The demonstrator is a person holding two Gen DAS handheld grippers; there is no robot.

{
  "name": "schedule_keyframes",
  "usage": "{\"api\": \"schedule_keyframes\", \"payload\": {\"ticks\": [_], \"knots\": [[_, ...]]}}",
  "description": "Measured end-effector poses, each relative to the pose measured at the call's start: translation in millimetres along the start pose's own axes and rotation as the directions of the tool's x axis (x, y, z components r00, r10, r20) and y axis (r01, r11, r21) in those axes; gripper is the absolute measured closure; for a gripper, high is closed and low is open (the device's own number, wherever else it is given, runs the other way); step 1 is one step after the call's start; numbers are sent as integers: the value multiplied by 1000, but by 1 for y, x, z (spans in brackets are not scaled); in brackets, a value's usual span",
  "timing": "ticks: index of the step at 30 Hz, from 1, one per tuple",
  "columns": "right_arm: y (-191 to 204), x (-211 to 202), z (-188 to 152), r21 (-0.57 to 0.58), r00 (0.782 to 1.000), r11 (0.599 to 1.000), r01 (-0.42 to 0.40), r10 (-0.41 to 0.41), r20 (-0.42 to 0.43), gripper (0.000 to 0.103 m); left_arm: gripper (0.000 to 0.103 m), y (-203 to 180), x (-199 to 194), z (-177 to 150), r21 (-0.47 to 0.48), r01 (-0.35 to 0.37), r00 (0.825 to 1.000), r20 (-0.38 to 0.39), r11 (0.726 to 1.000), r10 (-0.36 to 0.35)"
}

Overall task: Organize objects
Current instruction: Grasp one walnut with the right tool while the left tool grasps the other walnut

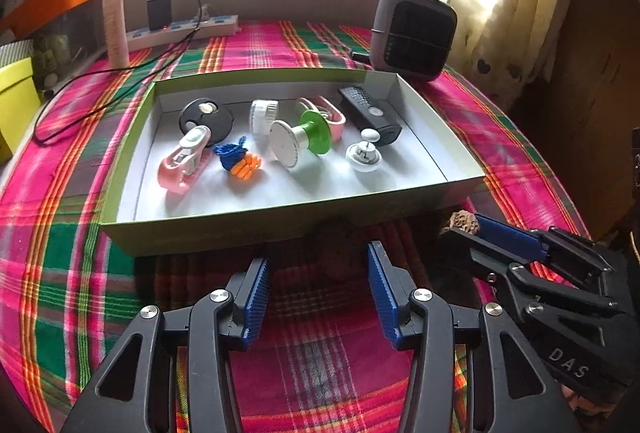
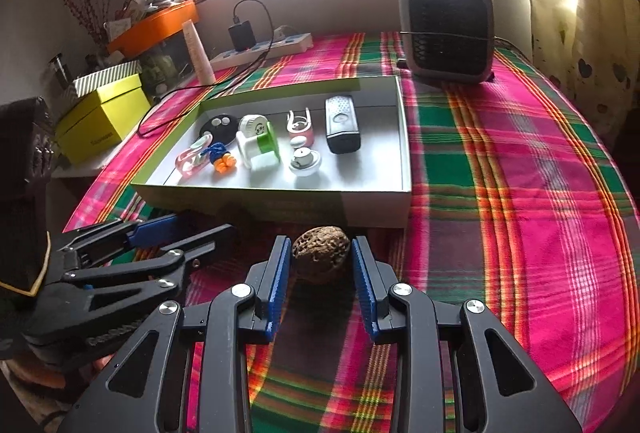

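Brown, wrinkled walnut (image 2: 320, 253) sat clamped in my right gripper (image 2: 321, 261), near the tray (image 2: 280, 201); left gripper (image 1: 318, 273) gaped empty; next, I judged, lift it over the rim

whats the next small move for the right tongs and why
Probably carry the walnut forward over the near wall of the box and lower it inside: the right tongs grip it just short of that wall, and the other items already lie there.
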State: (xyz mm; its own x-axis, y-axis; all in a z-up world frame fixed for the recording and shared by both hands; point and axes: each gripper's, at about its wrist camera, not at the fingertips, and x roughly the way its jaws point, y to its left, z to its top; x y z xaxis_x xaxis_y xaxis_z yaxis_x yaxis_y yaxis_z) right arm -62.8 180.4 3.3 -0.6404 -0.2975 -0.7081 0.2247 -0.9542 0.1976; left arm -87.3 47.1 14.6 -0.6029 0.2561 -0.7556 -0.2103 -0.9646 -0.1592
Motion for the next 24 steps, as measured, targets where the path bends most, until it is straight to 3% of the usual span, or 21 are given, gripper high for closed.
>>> {"api": "schedule_keyframes", "payload": {"ticks": [7,13,24], "knots": [[-3,-1,-2,9,1000,1000,-2,2,-1,70,58,-2,5,2,-16,-12,1000,-8,1000,11],[-3,-1,-3,15,1000,1000,-4,4,-3,70,74,1,4,1,-23,-33,999,-4,999,33],[-1,-5,-5,14,1000,1000,-4,4,2,70,74,0,-4,-4,-21,-41,999,11,999,41]]}}
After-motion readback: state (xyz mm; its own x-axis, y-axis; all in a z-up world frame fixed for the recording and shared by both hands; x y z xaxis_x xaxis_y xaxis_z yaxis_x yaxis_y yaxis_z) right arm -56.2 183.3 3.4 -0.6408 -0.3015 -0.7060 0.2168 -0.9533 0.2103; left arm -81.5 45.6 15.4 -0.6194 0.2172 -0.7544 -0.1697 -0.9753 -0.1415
